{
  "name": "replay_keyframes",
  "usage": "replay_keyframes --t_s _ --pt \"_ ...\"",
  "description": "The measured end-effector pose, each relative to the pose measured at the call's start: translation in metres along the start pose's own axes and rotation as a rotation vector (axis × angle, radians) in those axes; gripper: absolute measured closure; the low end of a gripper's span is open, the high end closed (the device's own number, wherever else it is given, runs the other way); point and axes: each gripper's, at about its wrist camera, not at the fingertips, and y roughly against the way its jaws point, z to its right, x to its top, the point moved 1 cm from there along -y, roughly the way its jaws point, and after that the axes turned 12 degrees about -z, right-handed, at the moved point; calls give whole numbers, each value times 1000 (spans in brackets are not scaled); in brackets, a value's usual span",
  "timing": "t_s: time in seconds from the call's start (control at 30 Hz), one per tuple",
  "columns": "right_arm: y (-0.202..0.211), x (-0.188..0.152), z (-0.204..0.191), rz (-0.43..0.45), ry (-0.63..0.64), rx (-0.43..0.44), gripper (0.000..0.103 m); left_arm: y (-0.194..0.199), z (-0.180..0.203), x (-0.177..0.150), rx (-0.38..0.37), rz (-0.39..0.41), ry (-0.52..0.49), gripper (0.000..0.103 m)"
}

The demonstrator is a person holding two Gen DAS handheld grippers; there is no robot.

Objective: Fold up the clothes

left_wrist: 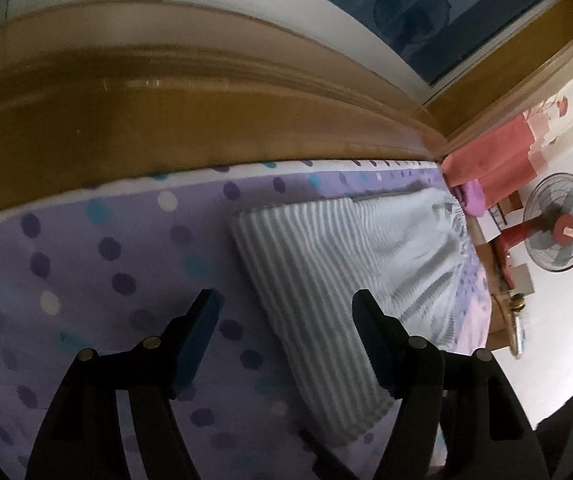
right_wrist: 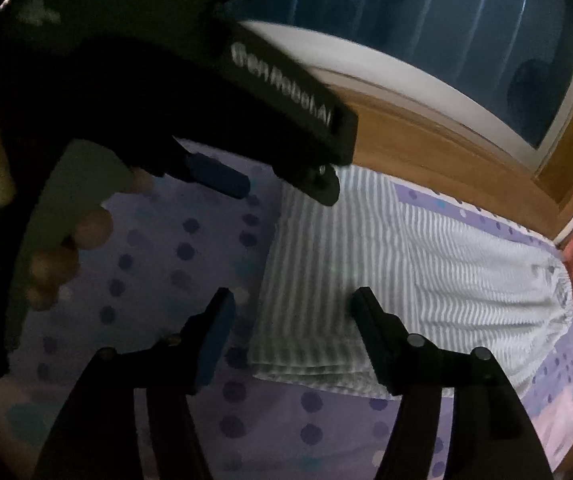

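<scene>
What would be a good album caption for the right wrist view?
Open right tool poised over folded striped garment on a polka-dot bedsheet, the left tool alongside.

The left tongs (left_wrist: 284,300) stand wide apart in their own wrist view, both black fingers spread with blue pads on the inner faces, nothing clamped between them. Seen from the right wrist camera, the same left tongs (right_wrist: 282,182) reach in from the upper left as a dark body with white lettering along its side (the letters are too blurred to read). A hand (right_wrist: 58,248) wraps the grip below that body, its fingers (right_wrist: 94,228) curled around the handle. The right tongs (right_wrist: 292,298) are likewise spread wide, fingers parted and empty, pointing forward and down below the left tool.
</scene>
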Motion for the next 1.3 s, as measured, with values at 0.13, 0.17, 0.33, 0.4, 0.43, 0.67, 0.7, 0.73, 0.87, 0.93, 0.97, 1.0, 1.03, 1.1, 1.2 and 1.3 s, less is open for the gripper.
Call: replay_keyframes --t_s 0.13,0.17,0.33,0.4,0.43,0.67,0.7,0.73,0.87,0.93,0.97,1.0,1.03,1.1,1.2,1.3 --pt "-9 0 -1 -16 2 -39 40 -10 1 2 -39 -22 9 32" --pt "-12 0 -1 -20 2 -49 40 -12 2 2 -38 -25 7 32" --pt "-15 -1 1 -15 -4 -63 40 -18 8 5 -18 -22 -14 31" --pt "-14 -1 3 -10 -8 -62 42 -20 9 7 -8 -21 -23 31" --pt "-14 -1 4 -8 -11 -61 43 -21 10 8 -3 -21 -26 30" --pt "5 -1 20 0 -49 23 48 -27 18 14 32 -23 -44 27" --pt "15 -2 29 21 -67 55 48 -27 19 14 40 -24 -53 27" --pt "23 -4 38 42 -86 57 49 -28 19 13 46 -23 -62 27" --pt "27 -18 105 50 -215 -41 49 -30 22 12 76 -14 -85 26" --pt "16 -24 135 1 -271 -63 49 -31 25 11 97 -12 -95 26" --pt "9 -29 142 -31 -266 -75 49 -32 26 10 106 -9 -100 26" --pt "1 -33 150 -63 -261 -87 49 -32 26 10 113 -5 -103 26" --pt "-1 -43 155 -72 -286 -67 49 -33 26 9 117 -3 -102 26" --pt "1 -66 164 -64 -366 10 51 -33 27 9 119 -3 -97 26" --pt "15 -85 166 -68 -379 21 58 -33 28 10 127 -5 -95 25" --pt "24 -97 166 -73 -342 18 58 -33 29 10 135 -2 -100 25"
